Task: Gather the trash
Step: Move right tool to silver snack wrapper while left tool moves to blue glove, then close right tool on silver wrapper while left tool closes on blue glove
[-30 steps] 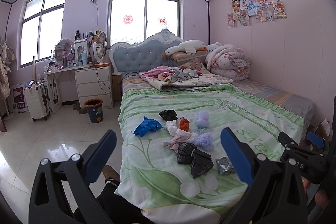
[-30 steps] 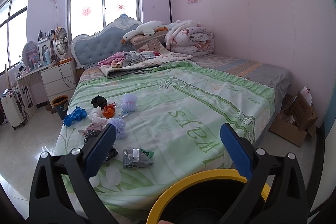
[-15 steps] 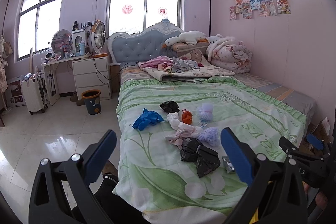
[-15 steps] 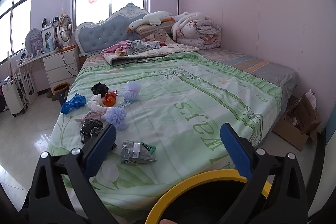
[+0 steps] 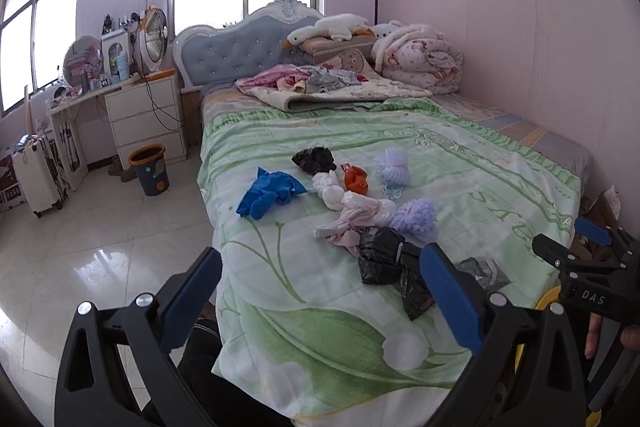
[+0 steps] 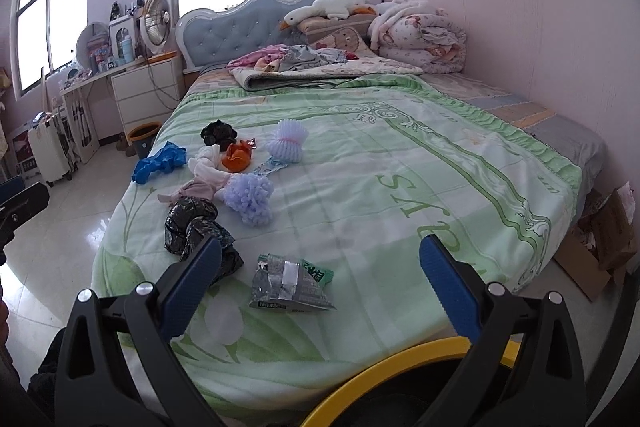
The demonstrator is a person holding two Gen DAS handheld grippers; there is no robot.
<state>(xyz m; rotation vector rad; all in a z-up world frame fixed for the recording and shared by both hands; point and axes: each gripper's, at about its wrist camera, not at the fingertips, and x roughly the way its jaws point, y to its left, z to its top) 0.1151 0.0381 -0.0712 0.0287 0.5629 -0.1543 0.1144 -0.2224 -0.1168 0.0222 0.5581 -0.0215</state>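
Trash lies on the green bedspread (image 5: 460, 163): a blue glove (image 5: 268, 195), a black wad (image 5: 314, 159), an orange wrapper (image 5: 355, 179), white and pink tissue (image 5: 352, 215), two lilac foam nets (image 5: 416, 217), a crumpled black bag (image 5: 384, 263) and a silver foil packet (image 6: 290, 281). My left gripper (image 5: 320, 299) is open and empty over the bed's near left corner. My right gripper (image 6: 320, 291) is open and empty, just short of the foil packet. A yellow-rimmed bin (image 6: 400, 379) sits below it.
A small orange-rimmed waste basket (image 5: 149, 174) stands on the tiled floor by the white drawers (image 5: 144, 119). A suitcase (image 5: 38, 179) is at far left. Cardboard boxes (image 6: 600, 239) lie right of the bed. Quilts and pillows pile at the headboard.
Both grippers have moved closer to the bed and lower; the trash looms larger. The jaws stayed open.
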